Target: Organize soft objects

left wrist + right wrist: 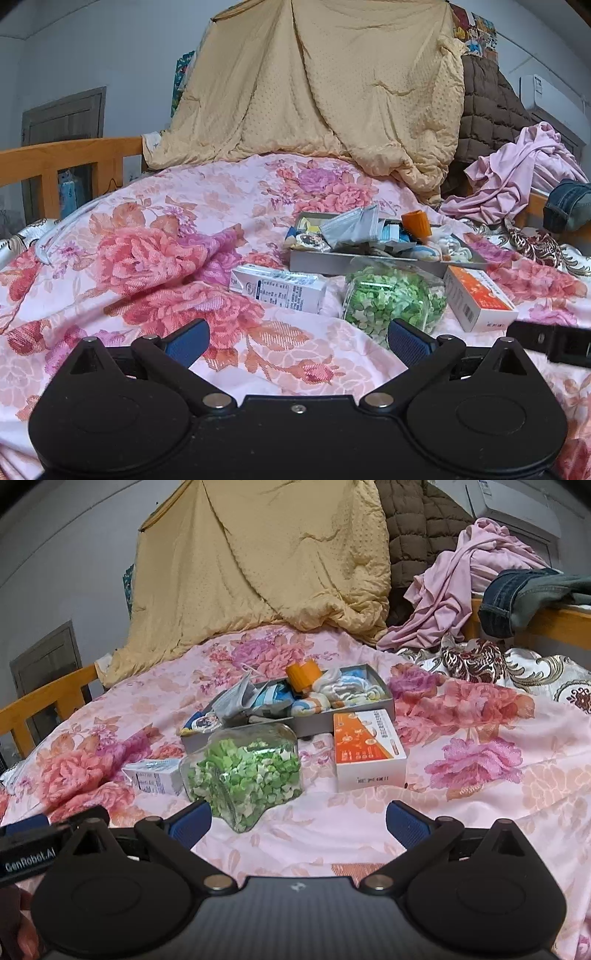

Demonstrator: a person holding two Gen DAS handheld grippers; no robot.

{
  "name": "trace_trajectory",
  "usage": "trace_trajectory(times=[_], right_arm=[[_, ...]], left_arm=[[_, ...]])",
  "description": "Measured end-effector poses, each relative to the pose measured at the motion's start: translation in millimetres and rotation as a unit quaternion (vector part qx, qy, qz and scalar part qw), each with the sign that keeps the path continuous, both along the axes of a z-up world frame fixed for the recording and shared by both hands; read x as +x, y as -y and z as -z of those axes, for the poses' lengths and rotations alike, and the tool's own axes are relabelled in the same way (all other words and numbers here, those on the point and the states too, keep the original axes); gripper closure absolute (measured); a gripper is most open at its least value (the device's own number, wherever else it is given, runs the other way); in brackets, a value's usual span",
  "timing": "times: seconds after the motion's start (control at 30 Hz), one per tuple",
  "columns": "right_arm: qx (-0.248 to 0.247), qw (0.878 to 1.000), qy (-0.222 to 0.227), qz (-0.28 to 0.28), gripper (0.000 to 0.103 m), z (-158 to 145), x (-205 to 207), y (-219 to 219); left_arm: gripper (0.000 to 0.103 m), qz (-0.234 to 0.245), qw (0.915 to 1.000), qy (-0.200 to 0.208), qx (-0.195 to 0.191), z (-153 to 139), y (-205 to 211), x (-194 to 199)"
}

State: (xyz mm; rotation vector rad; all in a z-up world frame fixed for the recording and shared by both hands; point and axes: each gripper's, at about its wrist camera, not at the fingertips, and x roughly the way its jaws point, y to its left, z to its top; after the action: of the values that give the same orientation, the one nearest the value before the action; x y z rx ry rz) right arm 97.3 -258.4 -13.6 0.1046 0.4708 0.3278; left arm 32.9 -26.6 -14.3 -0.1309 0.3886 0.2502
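Both grippers hover low over the bed, each spread wide and holding nothing: the left gripper [298, 341] and the right gripper [298, 821] side by side above the floral sheet [147, 258]. Just ahead lies a clear jar [243, 775] of green and white paper stars, on its side. A white carton [277, 290] lies to its left and an orange-and-white box [369, 749] to its right. Behind them sits a grey tray [347, 716] holding the soft things: rolled socks [347, 692], a grey packet [351, 229] and an orange cup [303, 675]. A yellow quilt [314, 92] is heaped at the far end, with pink cloth [461, 579] and jeans [517, 598] on the right.
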Motion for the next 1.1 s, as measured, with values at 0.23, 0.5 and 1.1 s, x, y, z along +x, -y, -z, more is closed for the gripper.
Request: trace_trajectory(times=[0.23,0.5,1.1], right_arm=[[-0.027,0.999,0.026,-0.005,0.0,2.3,-2.5,-8.2],[-0.032,0.999,0.034,0.001,0.0,3.5,-1.7,-8.9],[-0.032,0.999,0.034,0.0,0.0,4.0,-0.9,-8.6]], left_arm=[[0.001,-0.005,1.0,0.001,-0.003,0.2,-2.1,0.0],[0.001,-0.004,0.9998,0.016,-0.005,-0.7,-1.5,-3.8],[0.001,0.0,0.9999,0.014,-0.007,1.1,-0.4,-4.5]])
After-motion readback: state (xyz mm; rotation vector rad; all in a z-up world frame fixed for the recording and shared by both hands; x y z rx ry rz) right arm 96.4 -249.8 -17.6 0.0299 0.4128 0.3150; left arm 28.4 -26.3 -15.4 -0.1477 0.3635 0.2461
